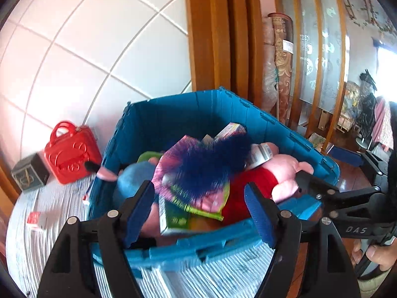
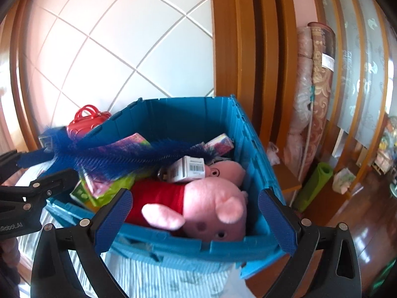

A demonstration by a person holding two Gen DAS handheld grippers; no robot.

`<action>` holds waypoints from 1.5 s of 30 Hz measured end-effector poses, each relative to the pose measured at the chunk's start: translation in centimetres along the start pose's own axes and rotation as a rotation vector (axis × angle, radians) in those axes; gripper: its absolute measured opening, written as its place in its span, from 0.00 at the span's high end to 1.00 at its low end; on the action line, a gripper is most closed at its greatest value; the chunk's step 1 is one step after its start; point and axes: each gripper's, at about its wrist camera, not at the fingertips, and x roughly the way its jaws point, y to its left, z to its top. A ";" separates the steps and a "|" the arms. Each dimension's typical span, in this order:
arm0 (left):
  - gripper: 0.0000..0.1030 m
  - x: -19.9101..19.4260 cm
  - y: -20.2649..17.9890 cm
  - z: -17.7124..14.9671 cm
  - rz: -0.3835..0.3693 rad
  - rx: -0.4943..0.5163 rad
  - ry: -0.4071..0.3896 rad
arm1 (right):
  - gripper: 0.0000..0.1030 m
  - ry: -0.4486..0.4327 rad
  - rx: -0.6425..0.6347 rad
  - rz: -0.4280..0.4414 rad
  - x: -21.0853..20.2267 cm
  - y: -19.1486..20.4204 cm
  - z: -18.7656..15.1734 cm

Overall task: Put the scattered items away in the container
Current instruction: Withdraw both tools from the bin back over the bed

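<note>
The blue crate stands on a striped cloth and holds several toys. A pink pig plush in a red dress lies at its near right. A fuzzy blue bristle toy drapes over a colourful packet and a green box, its tail hanging past the crate's left rim. My left gripper is open just in front of the near rim, nothing between its pads. My right gripper is wide open before the pig, gripping nothing.
A red toy handbag and a dark small box sit left of the crate, with a small red-and-white item on the cloth. Rolled carpets and a green mat roll stand right. A hand holds the right gripper.
</note>
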 end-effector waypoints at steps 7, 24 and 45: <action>0.28 -2.7 3.1 -2.3 0.017 -0.039 -0.017 | 0.00 -0.034 0.009 0.008 -2.6 2.5 -0.6; 0.28 -13.4 23.0 -12.5 0.094 -0.179 -0.036 | 0.00 -0.067 -0.107 0.130 -6.6 25.0 -1.7; 0.28 -3.2 38.0 -13.9 0.292 -0.380 0.095 | 0.00 0.058 -0.256 0.367 9.0 39.7 -0.3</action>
